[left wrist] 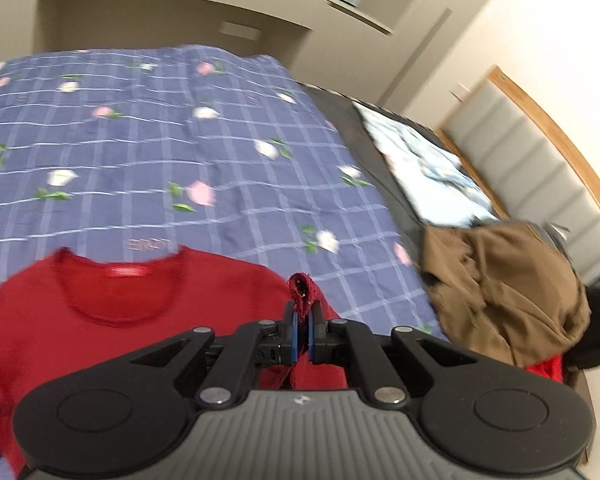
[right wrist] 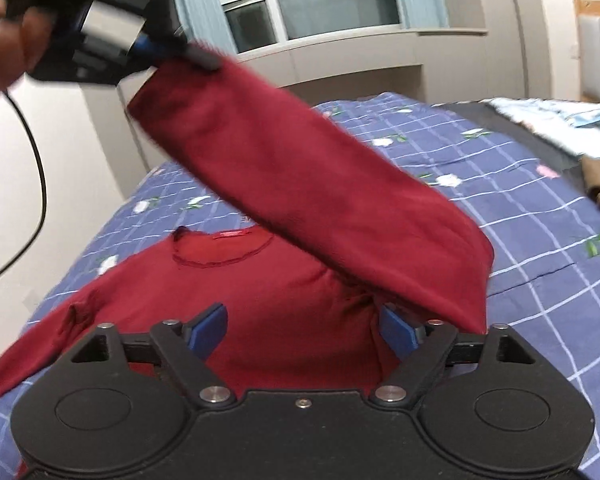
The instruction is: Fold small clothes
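Note:
A dark red long-sleeved top (right wrist: 268, 300) lies flat on the bed, neck hole away from me. My left gripper (left wrist: 302, 330) is shut on the cuff of one sleeve (left wrist: 302, 288), whose end sticks up between the blue pads. In the right wrist view that same gripper (right wrist: 180, 50) is high at the upper left, and the sleeve (right wrist: 300, 184) stretches from it down to the shoulder. My right gripper (right wrist: 302, 330) stands open low over the top's body, blue pads wide apart with only flat cloth beneath them.
The bed carries a blue checked cover with flowers (left wrist: 160, 140). A crumpled brown garment (left wrist: 504, 288) and a pale blue printed cloth (left wrist: 432, 168) lie at its right side. A padded headboard (left wrist: 540, 168) stands at the right, a window (right wrist: 320, 0) beyond the bed. A black cable (right wrist: 40, 184) hangs at left.

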Motion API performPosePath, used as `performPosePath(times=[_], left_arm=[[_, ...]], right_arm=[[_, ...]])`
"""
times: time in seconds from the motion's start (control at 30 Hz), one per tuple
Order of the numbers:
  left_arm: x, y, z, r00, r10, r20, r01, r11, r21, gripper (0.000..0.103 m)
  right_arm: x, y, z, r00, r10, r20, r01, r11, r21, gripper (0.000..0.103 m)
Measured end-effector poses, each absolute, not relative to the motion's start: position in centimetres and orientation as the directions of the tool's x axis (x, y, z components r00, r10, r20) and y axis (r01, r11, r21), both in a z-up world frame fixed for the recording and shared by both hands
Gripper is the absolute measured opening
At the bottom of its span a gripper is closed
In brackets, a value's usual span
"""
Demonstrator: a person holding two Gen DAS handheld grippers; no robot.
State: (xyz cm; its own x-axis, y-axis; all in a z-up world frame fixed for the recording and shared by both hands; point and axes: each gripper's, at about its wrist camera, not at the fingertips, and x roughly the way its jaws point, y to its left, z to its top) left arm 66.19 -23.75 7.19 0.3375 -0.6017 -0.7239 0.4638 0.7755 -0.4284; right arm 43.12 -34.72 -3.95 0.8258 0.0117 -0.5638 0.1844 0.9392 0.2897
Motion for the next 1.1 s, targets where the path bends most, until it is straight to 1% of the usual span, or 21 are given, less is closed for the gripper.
performPosePath(times=[0.1,0.23,0.37,0.5,0.63,0.83,0.93,1.0,1.03,1.1], left_arm=[[67.2,-21.0,6.8,0.387,-0.570,-0.725,0.414,0.810,-0.415,0.004],[68.0,-17.4,5.8,0.442,-0.519,-0.731,0.364,0.849,-0.383,0.004],[68.4,-14.3,3.9,0.475,-0.466,-0.747,0.301,0.883,-0.360,0.004],[68.6,-11.4,1.7,0.491,-0.419,-0.764,0.223,0.908,-0.355,0.004],[68.5,-9.0,0.9,0.498,-0.409,-0.765,0.183,0.911,-0.369,0.004],[68.8,-7.1,2.5,0.566,-0.397,-0.723,0.180,0.915,-0.361,0.004],[69.2,-6.6,2.0,0.569,-0.347,-0.745,0.144,0.935,-0.326,0.004],[69.4,-6.0,0.8,0.549,-0.321,-0.772,0.108,0.943,-0.315,0.004],[69.4,-5.7,0.1,0.542,-0.317,-0.778,0.099,0.944,-0.315,0.004],[69.4,-5.2,-1.3,0.538,-0.299,-0.788,0.080,0.949,-0.306,0.004]], right_arm=[[42.0,-35.7,-3.5,0.825,0.089,-0.559,0.136,0.927,0.349,0.092],[41.7,-36.8,-2.6,0.820,0.109,-0.562,0.112,0.932,0.345,0.096],[42.3,-38.2,-2.2,0.825,0.040,-0.564,0.154,0.944,0.292,0.100],[44.4,-39.5,-2.8,0.802,-0.058,-0.595,0.223,0.952,0.208,0.100],[46.7,-40.9,-3.7,0.795,-0.088,-0.600,0.233,0.958,0.168,0.100],[50.3,-43.0,-4.6,0.786,-0.090,-0.612,0.221,0.965,0.142,0.096],[52.0,-43.4,-5.0,0.778,-0.109,-0.619,0.218,0.971,0.102,0.094],[53.4,-43.7,-5.4,0.777,-0.073,-0.625,0.176,0.979,0.105,0.089],[54.1,-43.8,-5.7,0.775,-0.040,-0.631,0.144,0.983,0.115,0.085],[55.7,-44.3,-6.2,0.750,0.027,-0.661,0.090,0.986,0.142,0.080]])
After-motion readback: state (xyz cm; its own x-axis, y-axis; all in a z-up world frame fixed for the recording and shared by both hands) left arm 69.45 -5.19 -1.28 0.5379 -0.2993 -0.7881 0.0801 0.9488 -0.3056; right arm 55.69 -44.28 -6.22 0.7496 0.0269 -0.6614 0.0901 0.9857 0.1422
